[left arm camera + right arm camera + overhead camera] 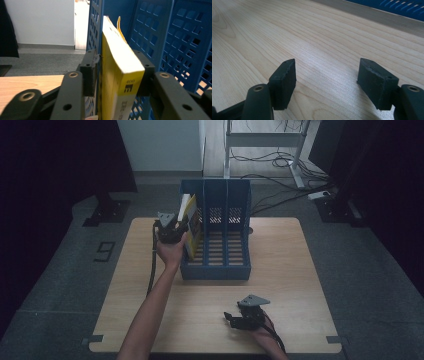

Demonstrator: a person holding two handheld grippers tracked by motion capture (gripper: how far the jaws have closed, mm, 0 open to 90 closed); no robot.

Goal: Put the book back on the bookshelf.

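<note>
Yellow book (117, 75) standing upright in the leftmost compartment of a blue file rack (235, 270), as seen from the high view, where the rack occupies the far middle of a wooden table (300, 285). The left gripper (172, 227) sits just beside the rack's left wall, held by the left hand (171, 251) at the book's near edge. In the left gripper view the book's spine and page block rise between the two black jaws; the left jaw stands outside the rack's perforated left wall, which runs between that jaw and the book's cover, while the right jaw lies close against the book's other face. A narrow gap shows on the left side, and whether the right pad still touches the cover cannot be told. The jaws are parted and do not clamp the book. The book leans slightly, its top tilted toward the rack's back panel. The right gripper (243, 317) rests near the table's front edge, well apart from the rack, in the right hand (265, 337). In the right gripper view its jaws stand wide apart over bare wood grain, with nothing between them.
</note>
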